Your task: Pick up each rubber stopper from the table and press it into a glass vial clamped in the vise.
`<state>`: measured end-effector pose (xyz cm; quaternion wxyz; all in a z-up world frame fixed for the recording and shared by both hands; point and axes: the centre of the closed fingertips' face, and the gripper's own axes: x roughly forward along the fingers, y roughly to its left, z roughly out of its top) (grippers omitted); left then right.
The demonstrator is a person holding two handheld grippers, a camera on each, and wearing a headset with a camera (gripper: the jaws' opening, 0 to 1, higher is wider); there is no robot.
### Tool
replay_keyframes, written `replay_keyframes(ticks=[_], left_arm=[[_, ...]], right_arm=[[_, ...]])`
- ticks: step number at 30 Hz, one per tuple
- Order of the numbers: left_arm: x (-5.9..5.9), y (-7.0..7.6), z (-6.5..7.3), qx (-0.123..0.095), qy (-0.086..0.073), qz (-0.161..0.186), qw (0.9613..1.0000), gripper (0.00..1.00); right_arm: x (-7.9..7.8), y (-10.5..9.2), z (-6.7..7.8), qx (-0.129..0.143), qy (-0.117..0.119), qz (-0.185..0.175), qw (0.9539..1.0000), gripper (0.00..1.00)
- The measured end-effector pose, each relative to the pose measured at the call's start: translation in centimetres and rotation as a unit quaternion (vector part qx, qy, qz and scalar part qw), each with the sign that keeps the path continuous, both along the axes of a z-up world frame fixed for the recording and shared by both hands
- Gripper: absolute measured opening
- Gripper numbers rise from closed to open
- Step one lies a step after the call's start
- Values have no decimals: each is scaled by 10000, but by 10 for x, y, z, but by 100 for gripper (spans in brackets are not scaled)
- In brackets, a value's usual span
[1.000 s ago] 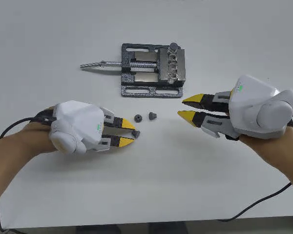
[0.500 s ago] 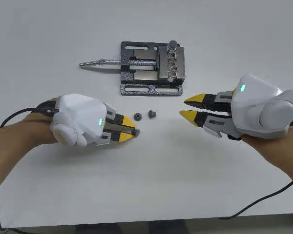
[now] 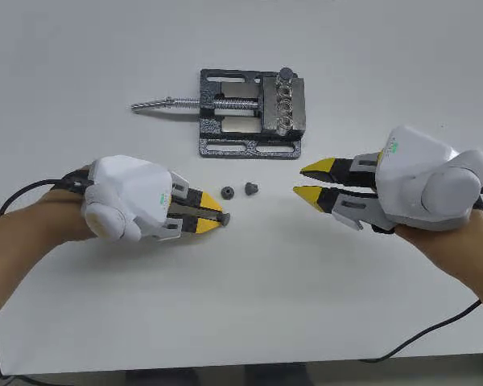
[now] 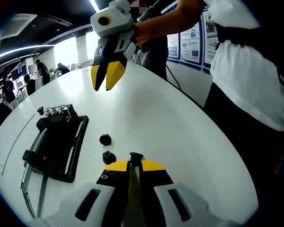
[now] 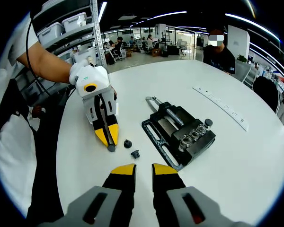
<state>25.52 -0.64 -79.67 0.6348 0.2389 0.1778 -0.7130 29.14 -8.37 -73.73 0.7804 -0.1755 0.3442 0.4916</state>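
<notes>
Head view: left claw [image 3: 218, 215] is pinched shut on a stopper [image 3: 225, 219] down at the bench [image 3: 241, 305], so it can carry it to the vials [image 3: 283, 104] in the vise [image 3: 229, 122] toward the far edge. Right claw [image 3: 312, 182] hangs spread, waiting. Left gripper view: two loose stoppers [image 4: 105, 139] just ahead. Right gripper view: same pinch. A second ago the left jaws were apart around it.

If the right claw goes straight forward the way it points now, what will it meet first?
Probably the nearer loose stopper on the table, if the right claw is low enough; height is unclear.
</notes>
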Motion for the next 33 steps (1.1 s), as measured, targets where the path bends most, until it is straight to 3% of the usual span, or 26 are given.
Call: replay_keyframes(ticks=[15, 33], left_arm=[[6, -4, 16, -418, 108, 372, 9984, 3], [14, -20, 43, -1130, 356, 765, 9900, 3]], right_arm=[[-9, 11, 0, -5, 68, 262, 9996, 14], [-26, 27, 4, -96, 84, 786, 9968, 14]])
